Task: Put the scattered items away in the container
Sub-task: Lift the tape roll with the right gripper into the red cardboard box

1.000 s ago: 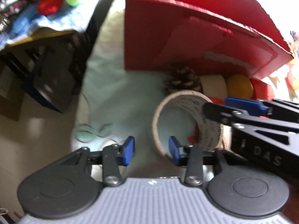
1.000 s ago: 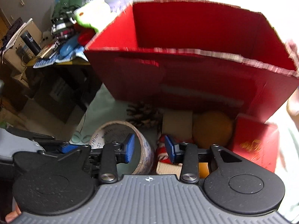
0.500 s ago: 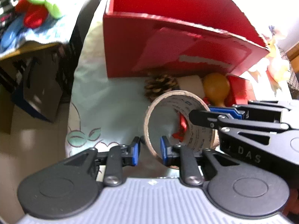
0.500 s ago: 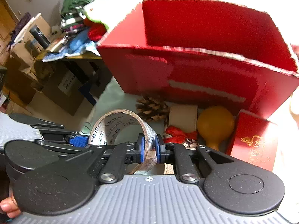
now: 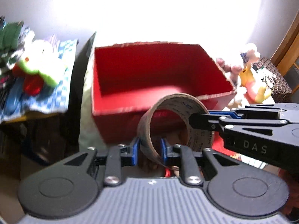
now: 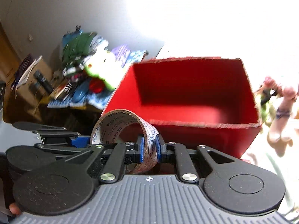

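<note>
Left wrist view: left gripper (image 5: 148,150) clamped on the near wall of the tape roll (image 5: 173,123); right gripper (image 5: 200,120) clamped on its right wall.
Roll: held just in front of the red box (image 5: 158,85).
Right wrist view: right gripper (image 6: 149,149) pinching the tape roll (image 6: 123,128); box (image 6: 196,102) beyond looks empty.
Progress: nothing boxed yet; the roll and other items remain.

The letters "DAS" stand in grey on the black arm of the right gripper (image 5: 199,120), and small dark print runs round the inside of the tape roll (image 6: 119,128), where only "WING" and "TAI" can be made out.
</note>
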